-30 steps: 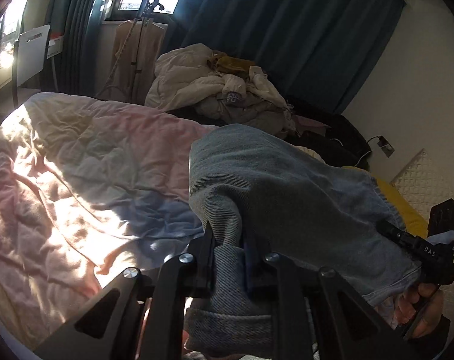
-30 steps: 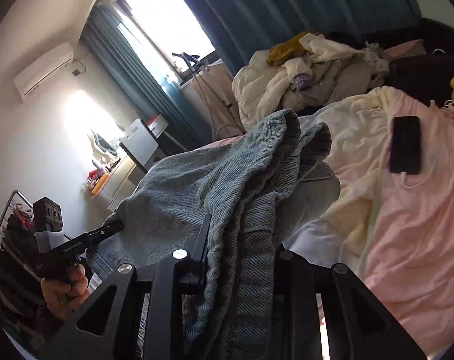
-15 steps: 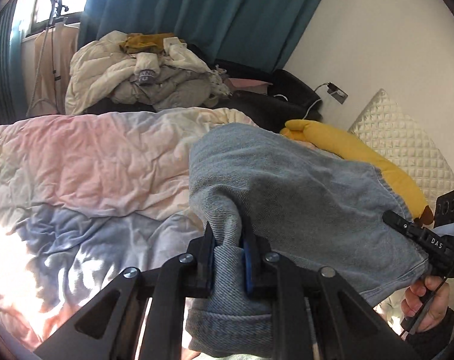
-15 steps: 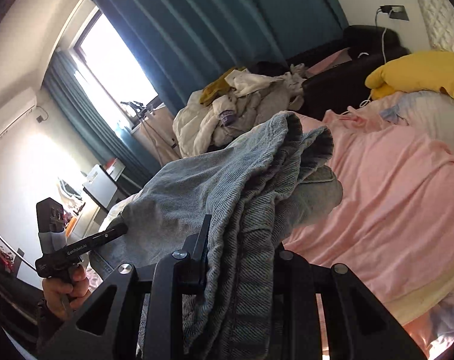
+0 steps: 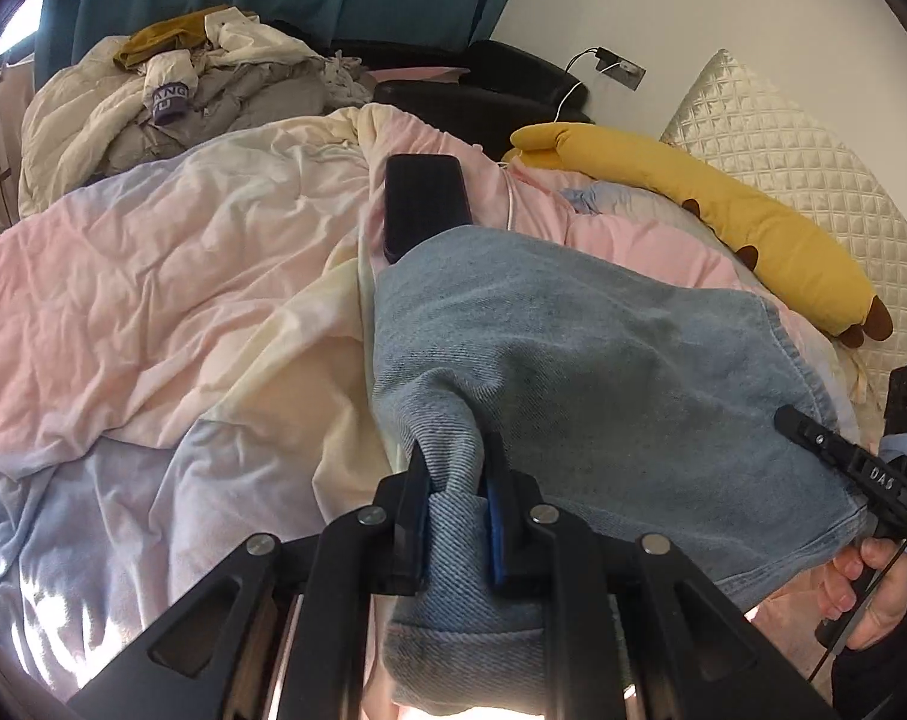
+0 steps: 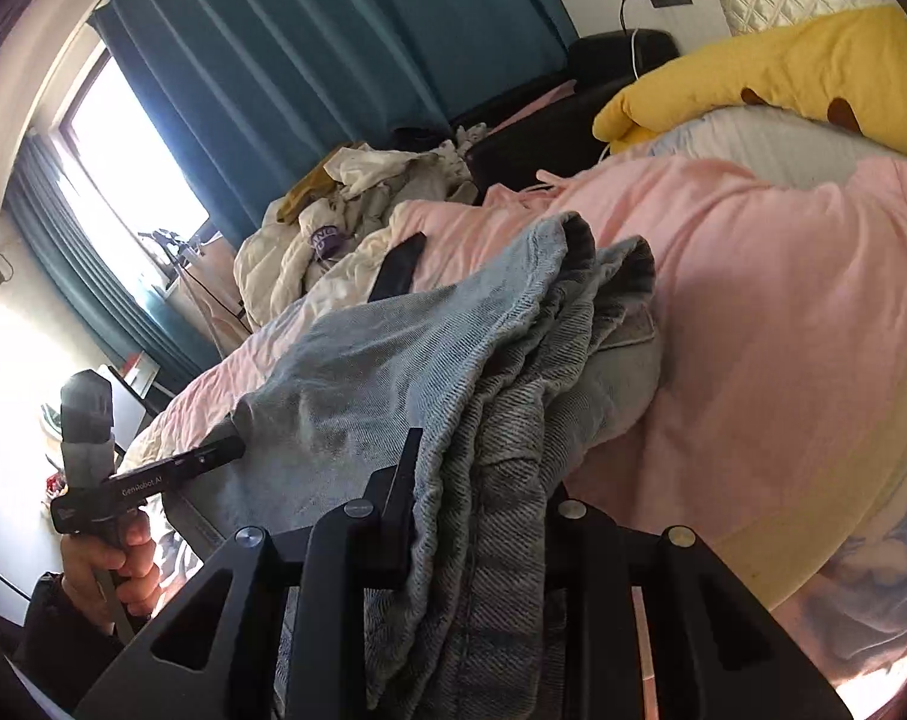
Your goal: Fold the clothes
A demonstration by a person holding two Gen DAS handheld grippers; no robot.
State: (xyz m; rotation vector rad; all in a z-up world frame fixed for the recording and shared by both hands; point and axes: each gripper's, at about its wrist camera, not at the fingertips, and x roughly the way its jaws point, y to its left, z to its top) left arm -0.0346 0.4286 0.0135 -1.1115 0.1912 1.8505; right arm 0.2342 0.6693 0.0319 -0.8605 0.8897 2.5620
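presently: faded blue denim garment [image 5: 603,360], folded, held above the rumpled pink and cream quilt [image 5: 153,276]; left gripper [image 5: 453,498] clamped on one bunched edge, right gripper [image 6: 483,480] clamped on the other; flat black phone [image 5: 423,204] just beyond the denim, long yellow plush pillow [image 5: 753,222] near the headboard

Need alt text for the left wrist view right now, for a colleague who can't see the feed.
The left claw pinches a bunched edge of blue denim clothing, held over a rumpled pink and cream duvet. The right claw holds the garment's other end at right; a black phone and a yellow banana plush lie beyond.
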